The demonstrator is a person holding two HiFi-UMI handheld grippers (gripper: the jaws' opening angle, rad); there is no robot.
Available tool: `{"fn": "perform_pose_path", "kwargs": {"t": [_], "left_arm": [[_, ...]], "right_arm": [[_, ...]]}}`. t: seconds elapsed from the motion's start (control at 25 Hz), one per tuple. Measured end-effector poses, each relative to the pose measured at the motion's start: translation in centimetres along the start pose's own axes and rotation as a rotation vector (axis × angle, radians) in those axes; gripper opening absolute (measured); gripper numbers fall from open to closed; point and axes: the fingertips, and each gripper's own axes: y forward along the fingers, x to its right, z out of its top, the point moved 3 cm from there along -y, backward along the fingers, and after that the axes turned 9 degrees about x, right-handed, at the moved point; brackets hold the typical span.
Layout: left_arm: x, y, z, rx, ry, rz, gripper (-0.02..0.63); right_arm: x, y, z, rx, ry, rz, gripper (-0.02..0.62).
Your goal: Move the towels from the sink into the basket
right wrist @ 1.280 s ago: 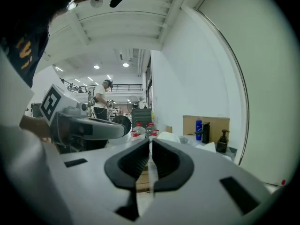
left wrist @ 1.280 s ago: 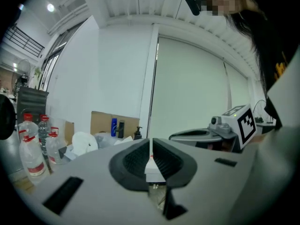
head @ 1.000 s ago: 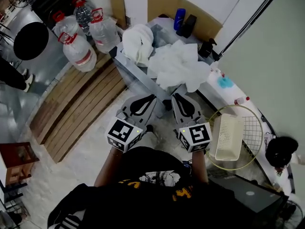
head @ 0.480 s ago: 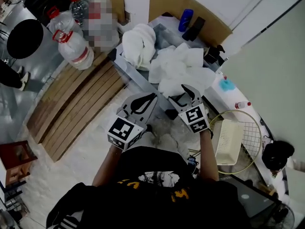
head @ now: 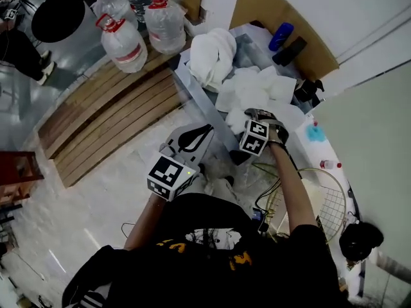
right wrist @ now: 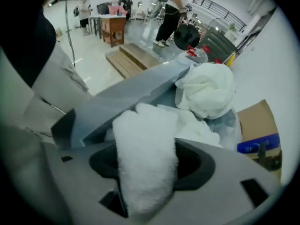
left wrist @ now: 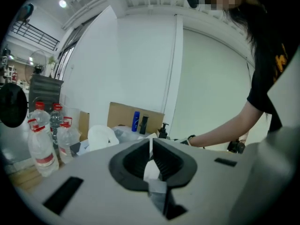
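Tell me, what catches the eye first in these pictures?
A heap of white towels fills the sink at the top centre, with a rolled towel on its left edge. The right hand-held gripper is over the heap, its jaws opening around a towel fold.

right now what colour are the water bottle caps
Red; the water bottles show best in the head view.

Head view looks steeply down on the sink (head: 202,108); the 2 gripper views face it, the right nearer.
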Motion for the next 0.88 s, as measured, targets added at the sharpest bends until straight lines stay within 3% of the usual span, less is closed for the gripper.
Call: {"fn": "perform_pose_path", "kwargs": {"t": [0.04, 0.2, 0.32, 0.6, 0.88], "left_arm": [[0.1, -0.3, 0.0, 0.002, -0.003, 0.014, 0.023], [0.0, -1.5, -0.1, 0.000, -0.007, 0.068, 0.023], [-0.4, -2.3, -0.2, -0.007, -0.010, 0.107, 0.023], [-0.6, -1.4, 0.7, 0.017, 0.000, 0.102, 0.023], [0.7, 1.0, 2.6, 0.048, 0.029, 0.030, 0.023]], "right_arm": [[0.3, 0.7, -0.3, -0.010, -0.001, -0.018, 0.247], [0.9, 0.8, 0.0, 0.053, 0.078, -0.086, 0.157], [1.7, -1.3, 1.0, 0.126, 0.145, -0.151, 0.130], [7.4, -12.4, 2.7, 0.485, 0.566, -0.360, 0.112], [11.2, -24.4, 4.7, 0.757, 0.675, -0.534, 0.109]]}}
